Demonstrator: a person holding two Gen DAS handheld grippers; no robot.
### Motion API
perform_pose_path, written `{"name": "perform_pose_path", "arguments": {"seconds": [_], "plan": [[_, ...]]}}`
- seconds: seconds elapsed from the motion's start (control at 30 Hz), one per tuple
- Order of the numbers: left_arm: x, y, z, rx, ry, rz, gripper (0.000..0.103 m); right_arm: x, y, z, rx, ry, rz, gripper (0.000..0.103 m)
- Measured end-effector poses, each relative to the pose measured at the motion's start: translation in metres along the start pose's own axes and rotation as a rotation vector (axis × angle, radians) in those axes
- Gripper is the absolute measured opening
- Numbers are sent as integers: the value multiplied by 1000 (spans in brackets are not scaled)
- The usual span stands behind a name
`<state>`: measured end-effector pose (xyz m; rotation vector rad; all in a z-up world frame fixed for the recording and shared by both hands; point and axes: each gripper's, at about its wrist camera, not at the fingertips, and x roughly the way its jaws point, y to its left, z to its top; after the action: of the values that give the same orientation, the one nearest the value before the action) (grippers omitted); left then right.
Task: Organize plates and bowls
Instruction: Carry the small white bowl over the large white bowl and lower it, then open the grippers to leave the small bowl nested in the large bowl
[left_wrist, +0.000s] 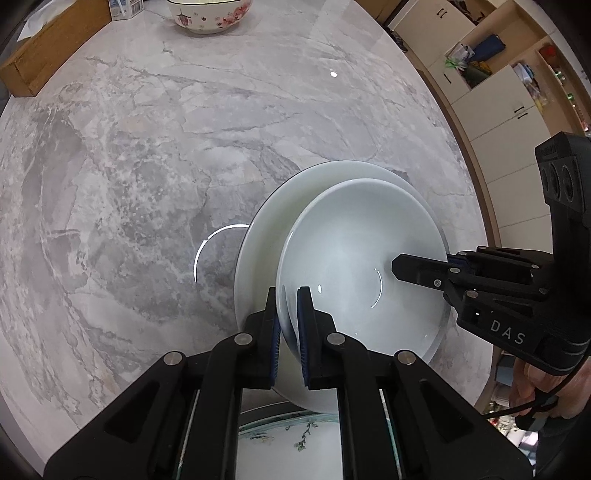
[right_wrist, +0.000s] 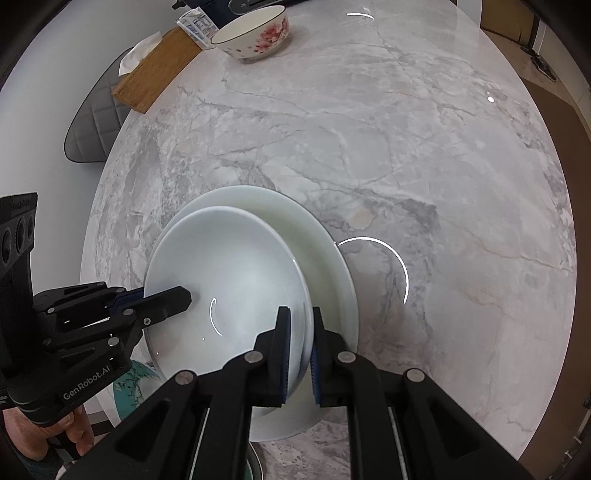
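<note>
A white bowl (left_wrist: 354, 251) (right_wrist: 236, 266) is held just over a larger white plate (left_wrist: 273, 221) (right_wrist: 317, 236) that lies on the marble table. My left gripper (left_wrist: 290, 295) is shut on the bowl's near-left rim; it also shows in the right wrist view (right_wrist: 177, 295). My right gripper (right_wrist: 301, 314) is shut on the bowl's right rim; it also shows in the left wrist view (left_wrist: 406, 267). A floral bowl (left_wrist: 208, 14) (right_wrist: 255, 35) stands at the far side. A floral plate (left_wrist: 288, 435) lies below the grippers, mostly hidden.
A wooden tissue box (left_wrist: 40, 51) (right_wrist: 155, 70) and a small carton (right_wrist: 197, 24) sit at the far left of the table (left_wrist: 147, 147). A grey chair (right_wrist: 92, 122) stands beyond the left edge. Cabinets (left_wrist: 491, 99) line the right.
</note>
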<state>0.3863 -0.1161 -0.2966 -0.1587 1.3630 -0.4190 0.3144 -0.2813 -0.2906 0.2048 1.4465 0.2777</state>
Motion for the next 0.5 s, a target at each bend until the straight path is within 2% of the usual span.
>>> {"name": "perform_pose_path", "arguments": {"seconds": [0.13,0.2,0.3,0.37,0.4,0.43,0.5], "plan": [[0,3,0,-9,-6,-16,9,0,-1,-1,4,-2,3,13],[-1,3,-2,-18,-6,-27,11,0,0,-1,10,-1,17,18],[-3,2,-6,-18,-11,-42,16,-4,3,-3,9,-9,43,34],[-6,1,-9,-17,-18,-61,23,-9,8,-3,5,-26,64,54],[-9,0,-13,-18,-26,-72,32,-13,10,-4,3,-36,70,58],[-13,0,-14,-19,-37,-61,42,-17,12,-4,1,-46,56,69],[-20,3,-15,-44,-59,-92,52,-25,10,-4,16,-71,65,72]]}}
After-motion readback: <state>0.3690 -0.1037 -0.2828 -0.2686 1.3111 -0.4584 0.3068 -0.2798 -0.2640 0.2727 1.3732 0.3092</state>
